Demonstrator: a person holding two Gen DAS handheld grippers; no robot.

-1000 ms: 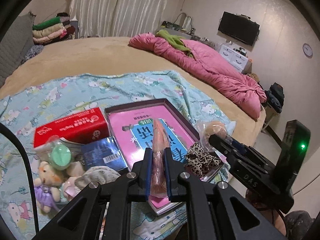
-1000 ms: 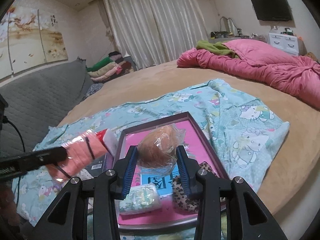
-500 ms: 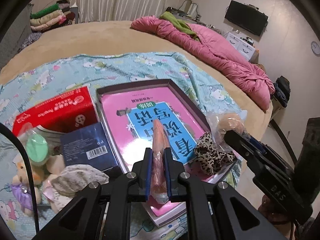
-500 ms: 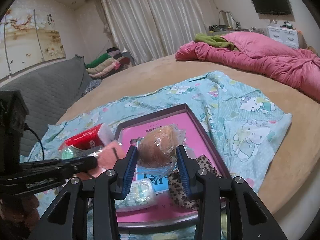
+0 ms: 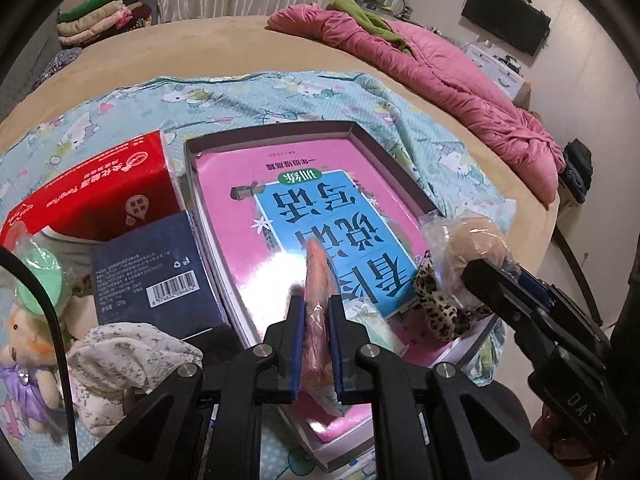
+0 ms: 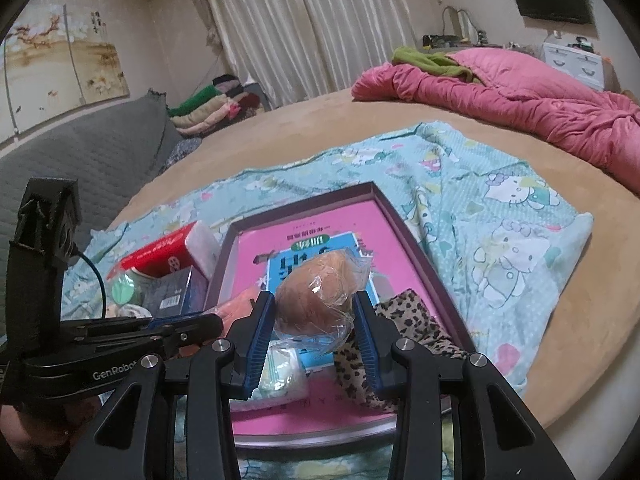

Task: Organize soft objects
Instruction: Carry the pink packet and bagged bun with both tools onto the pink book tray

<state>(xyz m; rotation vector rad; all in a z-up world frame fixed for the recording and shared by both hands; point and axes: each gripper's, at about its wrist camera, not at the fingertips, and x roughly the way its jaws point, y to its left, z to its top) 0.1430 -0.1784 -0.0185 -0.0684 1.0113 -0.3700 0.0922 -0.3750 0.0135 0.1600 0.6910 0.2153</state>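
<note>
My left gripper (image 5: pixel 314 304) is shut on a salmon-pink soft pack (image 5: pixel 317 280) in clear wrap, held just above the pink-lined tray (image 5: pixel 280 136). My right gripper (image 6: pixel 314 300) is shut on a tan round soft object in clear plastic (image 6: pixel 320 292), held over the tray's (image 6: pixel 404 232) near part. That object also shows in the left wrist view (image 5: pixel 472 244). A leopard-print cloth (image 6: pixel 404 332) and a small white wrapped pack (image 6: pixel 280 376) lie in the tray. The left gripper also shows in the right wrist view (image 6: pixel 216 320).
Left of the tray are a red tissue box (image 5: pixel 92 196), a dark blue box (image 5: pixel 156 272), a green round item (image 5: pixel 40 280), a plush doll (image 5: pixel 24 352) and a floral cloth (image 5: pixel 124 352). A pink quilt (image 6: pixel 520 96) lies at the back.
My left gripper has dropped lower and closer to the tray with the pink pack. My right gripper has held nearly still with the tan object.
</note>
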